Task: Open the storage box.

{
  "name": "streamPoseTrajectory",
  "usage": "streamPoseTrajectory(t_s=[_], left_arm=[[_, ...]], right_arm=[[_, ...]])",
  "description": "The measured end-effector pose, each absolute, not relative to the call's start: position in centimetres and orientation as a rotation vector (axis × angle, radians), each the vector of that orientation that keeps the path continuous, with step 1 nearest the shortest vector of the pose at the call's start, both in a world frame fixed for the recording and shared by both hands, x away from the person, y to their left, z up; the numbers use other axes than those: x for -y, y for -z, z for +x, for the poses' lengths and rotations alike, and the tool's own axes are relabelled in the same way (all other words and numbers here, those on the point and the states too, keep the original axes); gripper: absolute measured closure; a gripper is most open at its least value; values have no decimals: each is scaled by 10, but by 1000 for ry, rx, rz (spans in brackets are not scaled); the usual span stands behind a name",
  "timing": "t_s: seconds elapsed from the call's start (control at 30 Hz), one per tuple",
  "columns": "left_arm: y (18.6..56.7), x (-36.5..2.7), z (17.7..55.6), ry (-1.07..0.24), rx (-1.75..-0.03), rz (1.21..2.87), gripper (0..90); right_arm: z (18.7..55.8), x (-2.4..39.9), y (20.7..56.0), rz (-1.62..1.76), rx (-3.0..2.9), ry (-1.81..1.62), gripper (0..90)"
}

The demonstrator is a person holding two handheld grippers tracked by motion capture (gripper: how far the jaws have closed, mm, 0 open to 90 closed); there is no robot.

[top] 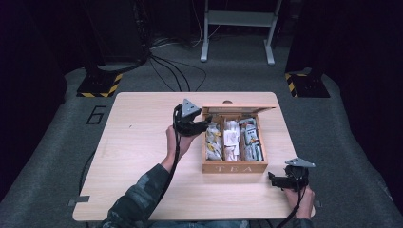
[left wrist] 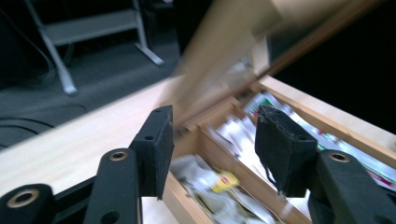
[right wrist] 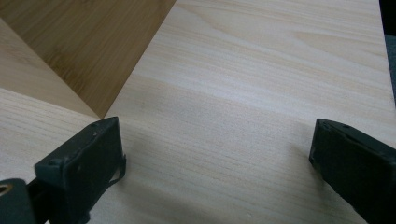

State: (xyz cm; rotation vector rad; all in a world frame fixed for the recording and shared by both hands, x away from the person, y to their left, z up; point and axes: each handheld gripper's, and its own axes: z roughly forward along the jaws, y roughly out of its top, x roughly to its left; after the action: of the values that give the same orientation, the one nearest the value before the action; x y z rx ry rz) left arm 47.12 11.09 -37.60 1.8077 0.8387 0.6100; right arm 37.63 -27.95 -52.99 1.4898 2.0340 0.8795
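Tea box on table; packets in compartments.

Grey metal stand beyond table

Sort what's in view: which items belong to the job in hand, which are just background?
In the job:
- wooden tea box, lid up
- tea bags in its three compartments
- left gripper at the box's left wall, nothing between its pads

Background:
- right gripper, open over bare table
- metal stand on the floor
- floor cables
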Motion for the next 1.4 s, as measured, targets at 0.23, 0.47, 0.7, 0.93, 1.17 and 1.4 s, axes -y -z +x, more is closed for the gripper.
streamPoseTrajectory(t_s=[0.23, 0.47, 0.7, 0.93, 1.17, 1.4], left_arm=[[377, -93, 468, -676, -729, 1913, 460], [375, -95, 469, -680, -704, 1928, 494], [373, -99, 471, -669, -696, 1924, 499], [369, -102, 476, -645, -678, 1934, 513], [365, -104, 482, -619, -660, 1939, 527], [361, -104, 486, -606, -652, 1956, 536]], right_arm=[[376, 280, 529, 1486, -2046, -886, 23], [376, 280, 529, 1487, -2050, -877, 24], [376, 280, 530, 1486, -2042, -887, 24], [376, 280, 529, 1489, -2049, -879, 24], [376, 280, 530, 1495, -2040, -878, 24], [376, 279, 529, 1496, -2042, -885, 24]])
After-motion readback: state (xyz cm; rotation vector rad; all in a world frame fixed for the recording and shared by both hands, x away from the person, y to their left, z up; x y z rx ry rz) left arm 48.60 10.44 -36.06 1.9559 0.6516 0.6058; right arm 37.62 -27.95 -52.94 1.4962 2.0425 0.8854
